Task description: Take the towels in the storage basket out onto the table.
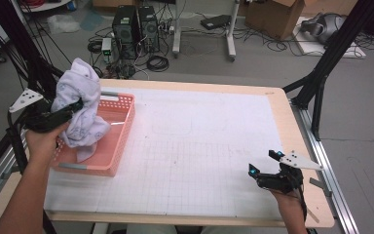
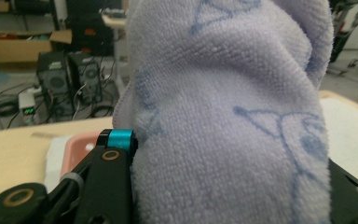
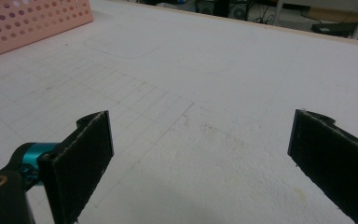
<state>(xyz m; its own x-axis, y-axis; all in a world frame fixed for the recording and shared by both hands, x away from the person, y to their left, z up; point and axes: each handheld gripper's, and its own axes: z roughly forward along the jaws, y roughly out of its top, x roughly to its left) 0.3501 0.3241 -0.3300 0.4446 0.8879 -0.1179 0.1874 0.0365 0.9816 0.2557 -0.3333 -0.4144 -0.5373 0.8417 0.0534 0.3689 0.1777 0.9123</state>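
A pale lilac terry towel printed with blue line figures [image 1: 80,105] is hanging bunched in the left gripper [image 1: 73,108], its upper bulk rising above the jaws and its lower folds drooping down into the salmon-pink perforated plastic basket [image 1: 121,134] at the table's left side. In the left gripper view the towel [image 2: 233,116] is packed tightly between the two black jaws, so that gripper is clamping the cloth, with the towel's long axis running roughly up and down. Whether the lowest fold is touching the basket floor is hard to tell. The right gripper [image 1: 264,163] is resting well apart, near the table's front right, its jaws standing wide with nothing between them above the white gridded mat [image 3: 205,84]. The left hand is therefore far nearer; any lift or drop turns on it alone.
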